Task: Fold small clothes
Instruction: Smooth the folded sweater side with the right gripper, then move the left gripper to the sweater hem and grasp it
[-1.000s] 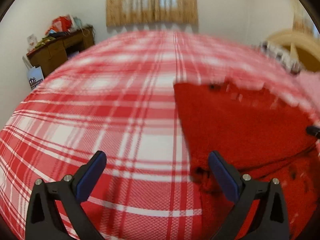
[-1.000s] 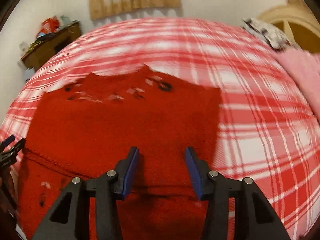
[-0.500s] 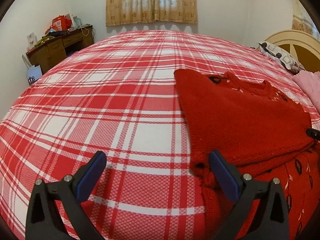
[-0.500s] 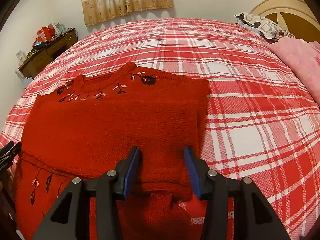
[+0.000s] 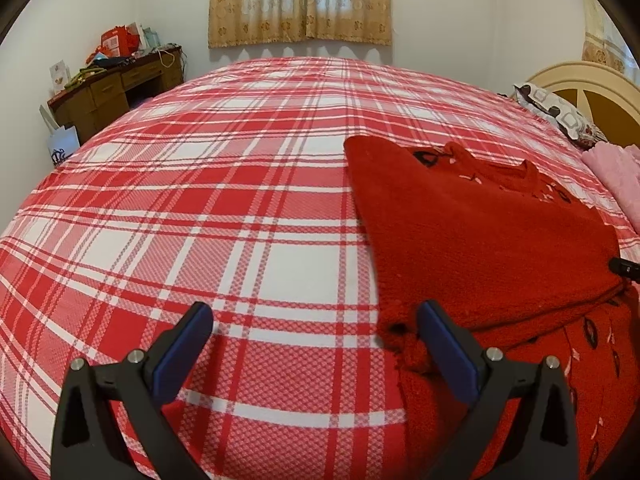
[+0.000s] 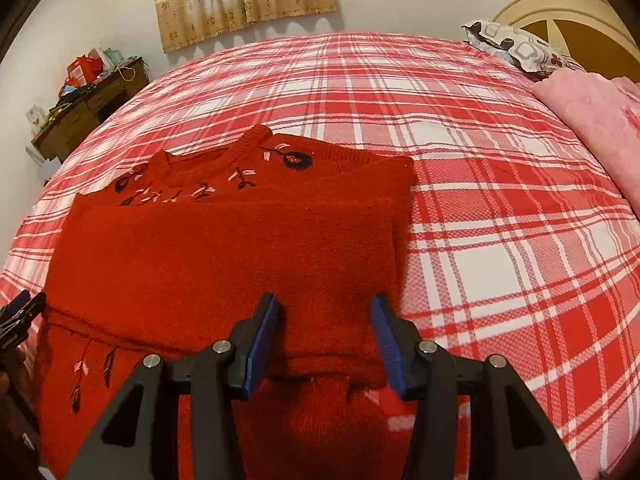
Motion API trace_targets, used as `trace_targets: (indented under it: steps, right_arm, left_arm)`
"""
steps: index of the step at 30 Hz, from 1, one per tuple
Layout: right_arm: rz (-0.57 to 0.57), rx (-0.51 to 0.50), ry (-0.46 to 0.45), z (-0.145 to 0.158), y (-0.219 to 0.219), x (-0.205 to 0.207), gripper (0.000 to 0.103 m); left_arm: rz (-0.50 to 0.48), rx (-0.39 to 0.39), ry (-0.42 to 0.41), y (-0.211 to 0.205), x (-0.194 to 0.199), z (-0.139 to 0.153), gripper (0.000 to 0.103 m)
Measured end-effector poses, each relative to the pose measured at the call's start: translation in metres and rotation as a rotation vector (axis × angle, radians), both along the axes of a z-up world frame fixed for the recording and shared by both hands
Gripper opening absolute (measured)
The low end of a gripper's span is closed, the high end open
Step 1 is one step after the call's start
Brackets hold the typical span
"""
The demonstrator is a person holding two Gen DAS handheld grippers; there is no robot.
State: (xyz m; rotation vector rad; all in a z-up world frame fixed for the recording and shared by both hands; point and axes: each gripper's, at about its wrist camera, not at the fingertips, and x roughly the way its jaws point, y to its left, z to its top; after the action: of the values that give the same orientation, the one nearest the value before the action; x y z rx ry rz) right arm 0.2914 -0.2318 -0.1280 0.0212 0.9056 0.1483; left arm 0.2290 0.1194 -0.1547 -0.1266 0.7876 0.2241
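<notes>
Since earlier frame: no shift in sweater; right gripper jaws just opened slightly, fabric between pads, not pinched. Left gripper jaws spread wide, empty, straddling sweater's near left edge and bedspread. Sweater flat on bedspread, sleeves folded across body, collar at far end. Beyond sweater: pillow, curtain.

The right gripper has just opened its jaws a little wider, the red sweater's folded edge lying loose between the fingers.
</notes>
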Motion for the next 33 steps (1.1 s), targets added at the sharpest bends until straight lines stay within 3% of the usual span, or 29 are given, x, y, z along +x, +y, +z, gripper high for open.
trace_targets:
  steps: [9, 15, 33]
  right_arm:
    - [0.009, 0.046, -0.053, 0.023, -0.005, -0.042, 0.053]
    - [0.068, 0.037, -0.040, 0.028, 0.009, -0.077, 0.053]
    - [0.137, 0.060, 0.014, 0.014, 0.023, -0.175, 0.058]
  left_arm:
    - [-0.046, 0.007, 0.005, -0.015, -0.023, 0.012, 0.103]
    - [-0.085, 0.005, -0.012, -0.028, -0.044, 0.023, 0.103]
    - [-0.210, 0.005, 0.028, -0.062, -0.103, 0.027, 0.103]
